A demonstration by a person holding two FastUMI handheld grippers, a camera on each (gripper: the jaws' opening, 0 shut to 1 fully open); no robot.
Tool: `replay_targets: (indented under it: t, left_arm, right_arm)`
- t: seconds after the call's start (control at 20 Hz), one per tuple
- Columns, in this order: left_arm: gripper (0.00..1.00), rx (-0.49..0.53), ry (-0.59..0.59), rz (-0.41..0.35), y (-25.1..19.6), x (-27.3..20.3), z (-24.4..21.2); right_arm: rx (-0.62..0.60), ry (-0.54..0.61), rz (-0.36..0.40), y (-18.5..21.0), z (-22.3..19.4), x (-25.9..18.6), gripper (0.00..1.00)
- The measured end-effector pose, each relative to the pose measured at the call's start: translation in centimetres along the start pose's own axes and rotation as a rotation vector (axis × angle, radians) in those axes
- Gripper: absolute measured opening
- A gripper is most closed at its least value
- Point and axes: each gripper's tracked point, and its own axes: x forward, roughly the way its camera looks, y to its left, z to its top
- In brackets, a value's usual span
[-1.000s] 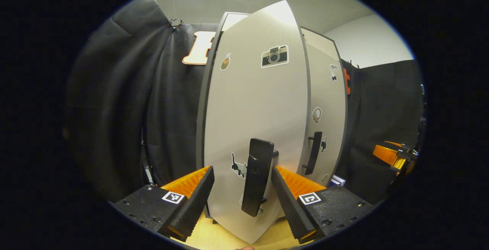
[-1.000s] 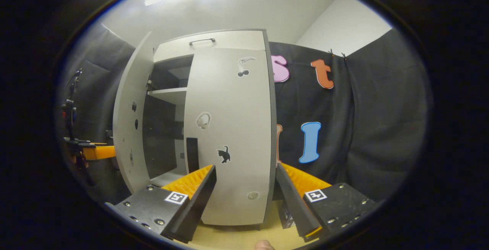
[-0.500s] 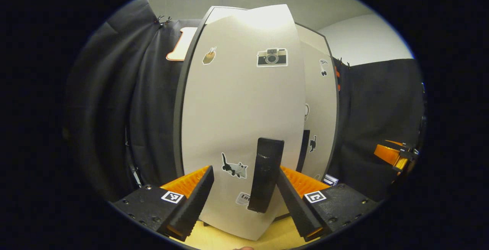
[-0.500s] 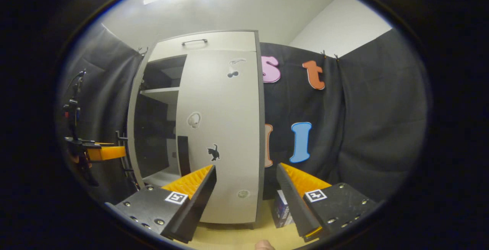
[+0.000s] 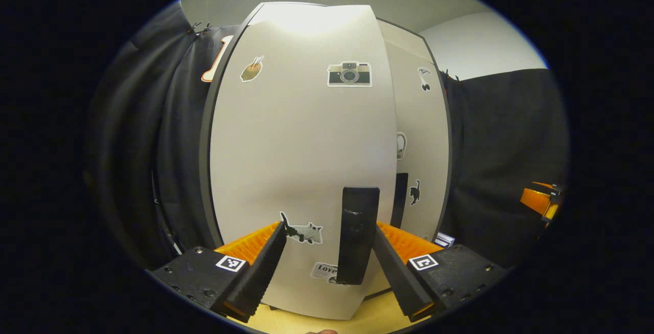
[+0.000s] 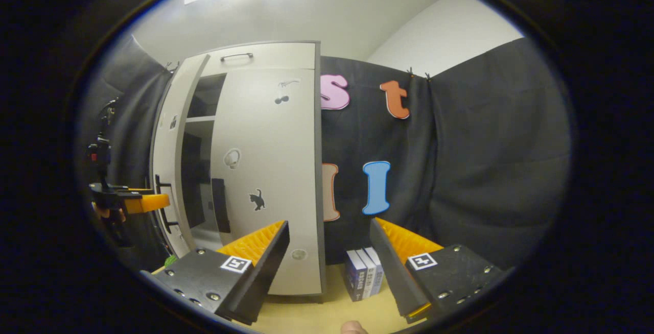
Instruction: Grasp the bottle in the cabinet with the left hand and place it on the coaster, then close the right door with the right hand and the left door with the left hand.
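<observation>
Left gripper view: my left gripper (image 5: pixel 327 267) is held wide, its 2 fingers spread with nothing clamped between them. The left door (image 5: pixel 301 160) stands directly ahead, close, its grey face carrying a camera sticker (image 5: pixel 349 74) near the top edge and a cat sticker (image 5: pixel 302 232) near the bottom edge. Its black handle (image 5: pixel 357 234) stands upright between my fingers, nearer the right-hand finger (image 5: pixel 396 278); I cannot tell whether they touch. Past the door's free edge is the right door (image 5: pixel 421 150), with a narrow dark gap between the 2. The other gripper (image 5: pixel 541 202) shows far off at the right. Wooden table surface (image 5: pixel 368 318) runs under the cabinet's bottom edge.

Right gripper view: my right gripper (image 6: pixel 329 267) is also wide, holding nothing, well apart from the cabinet. The right door (image 6: pixel 271 170) lies flat against the cabinet front. The left door (image 6: pixel 166 160) is still ajar, shelves visible in the opening. The left gripper (image 6: pixel 135 202) sits at that door's outer face. 3 small books (image 6: pixel 364 272) stand on the table beside the cabinet's right bottom corner. Bottle and coaster: location cannot be told.
</observation>
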Motion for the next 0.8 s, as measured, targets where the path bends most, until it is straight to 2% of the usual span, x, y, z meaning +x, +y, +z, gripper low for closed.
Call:
replay_targets:
  t: [0.05,0.1,0.15,0.35,0.4,0.75,0.8]
  left_arm:
    - [1.0,-0.005,0.0,-0.003,-0.1,0.4,0.0]
    - [1.0,-0.01,0.0,-0.005,-0.2,0.8,0.0]
    - [1.0,-0.016,0.002,-0.007,-0.3,1.4,-0.1]
    - [1.0,-0.024,0.004,-0.01,-0.4,3.2,0.0]
    - [1.0,-0.021,0.004,-0.011,-0.5,3.6,-0.1]
    - [1.0,-0.014,0.0,-0.015,-0.9,5.9,-0.4]
    - [1.0,-0.012,-0.001,-0.015,-1.0,6.2,-0.4]
  right_arm:
    - [-0.003,-0.002,-0.012,-0.4,0.1,-0.1,0.93]
    - [-0.006,-0.003,-0.02,-0.8,0.1,-0.1,0.96]
    - [-0.009,-0.004,-0.03,-1.2,0.2,-0.1,0.93]
    - [-0.018,-0.013,-0.063,-2.3,0.5,-0.3,0.93]
    - [-0.021,-0.014,-0.072,-2.6,0.6,-0.3,0.96]
    - [-0.027,-0.023,-0.131,-4.8,0.8,-0.8,0.93]
    - [-0.027,-0.023,-0.138,-5.0,0.8,-0.7,0.96]
